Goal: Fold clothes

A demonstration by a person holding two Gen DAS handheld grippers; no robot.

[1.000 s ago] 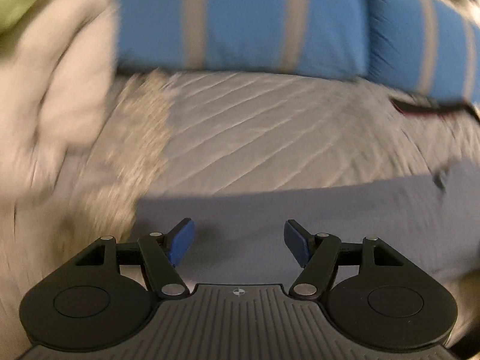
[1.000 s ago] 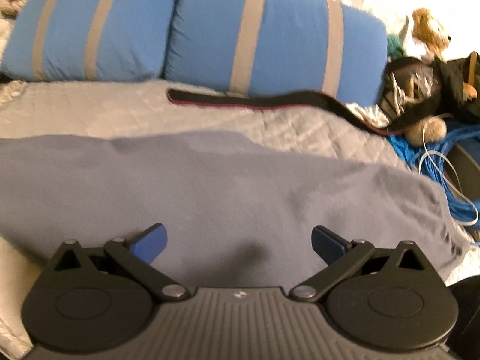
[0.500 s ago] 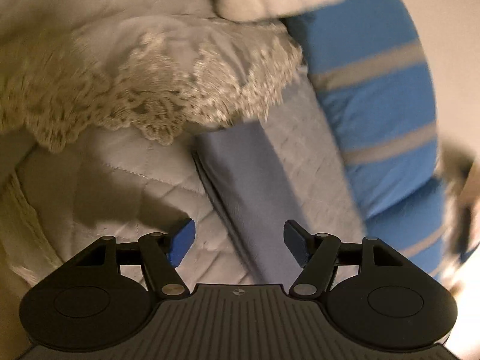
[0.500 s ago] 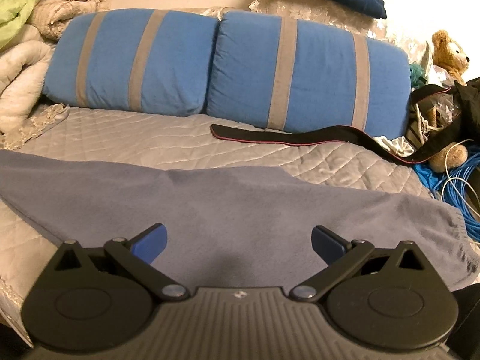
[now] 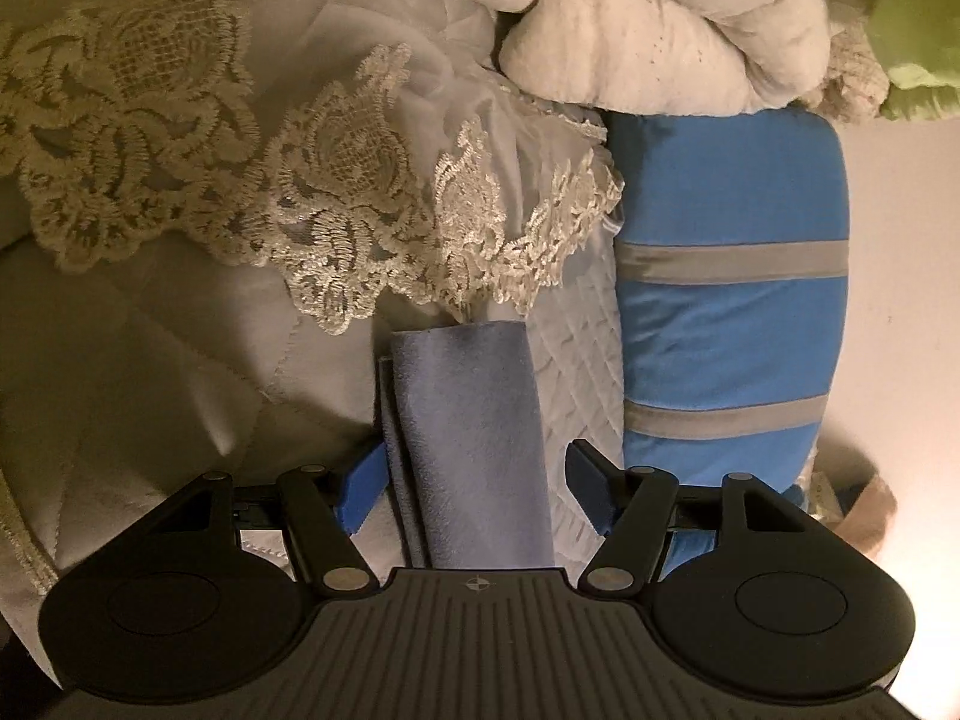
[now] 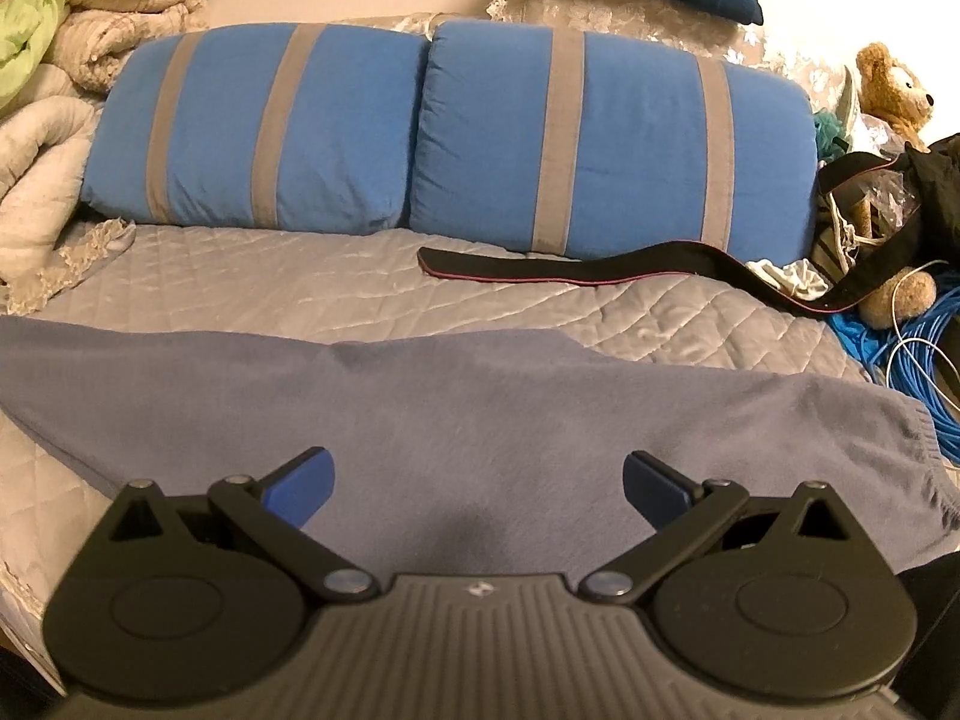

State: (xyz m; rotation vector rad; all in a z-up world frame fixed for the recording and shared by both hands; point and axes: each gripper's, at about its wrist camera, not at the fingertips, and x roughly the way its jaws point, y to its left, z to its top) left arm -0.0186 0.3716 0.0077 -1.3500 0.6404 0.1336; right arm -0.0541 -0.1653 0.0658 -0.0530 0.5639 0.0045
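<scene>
Two blue fingertips of the left gripper (image 5: 474, 486) straddle the end of the grey-blue cloth (image 5: 474, 438), which lies doubled on the quilted bedspread (image 5: 150, 360). The jaws have just closed a little; one fingertip sits at the cloth's folded edge, the other stands clear, so nothing is clamped. Just beyond the cloth's end a lace trim (image 5: 336, 228) overhangs it, a rolled white blanket (image 5: 648, 30) lies past that, and a blue striped pillow (image 5: 732, 300) runs alongside, a strip of bedspread between. A second ago this view looked across the cloth toward the pillows; it has rolled onto its side since. Bare quilt lies open on the side away from the pillow.

In the right wrist view, the right gripper (image 6: 477, 486) hovers with jaws spread wide and empty above the cloth (image 6: 480, 420), spread across the near bed. Behind are two pillows, a black strap (image 6: 600, 267), a teddy bear (image 6: 894, 90) and blue cable (image 6: 912, 360). The view has lifted slightly. Bedspread between cloth and pillows is free.
</scene>
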